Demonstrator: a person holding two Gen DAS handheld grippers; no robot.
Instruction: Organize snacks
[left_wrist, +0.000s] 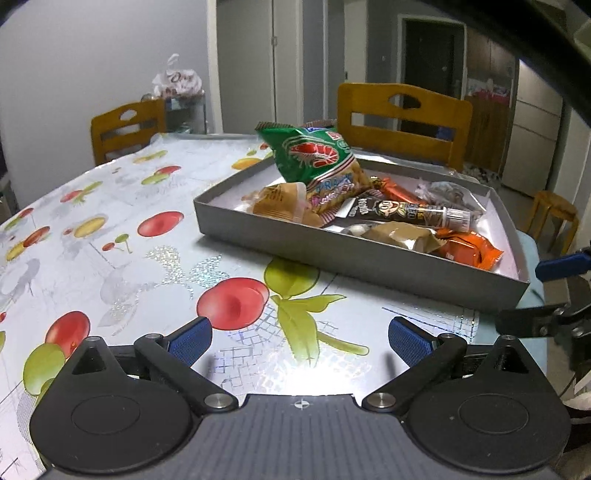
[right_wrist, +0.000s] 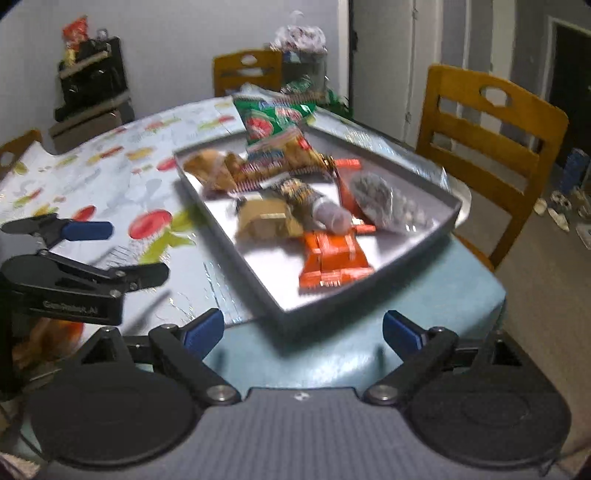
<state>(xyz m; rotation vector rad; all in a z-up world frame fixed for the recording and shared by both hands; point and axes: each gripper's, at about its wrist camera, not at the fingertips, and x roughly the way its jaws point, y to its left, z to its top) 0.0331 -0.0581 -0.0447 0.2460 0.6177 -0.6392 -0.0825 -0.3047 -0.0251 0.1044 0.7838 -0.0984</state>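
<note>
Snacks, among them a green prawn-cracker bag (left_wrist: 317, 162), all lie in the grey tray (left_wrist: 354, 258) near the table's corner, both grippers (left_wrist: 299, 336) (right_wrist: 303, 328) spread and empty: sorted, or awaiting sorting.

Dim indoor light; glare on tablecloth (left_wrist: 295, 373) near left camera. Right view motion-blurred, snack labels probably unreadable. Fisheye bends edges.
</note>
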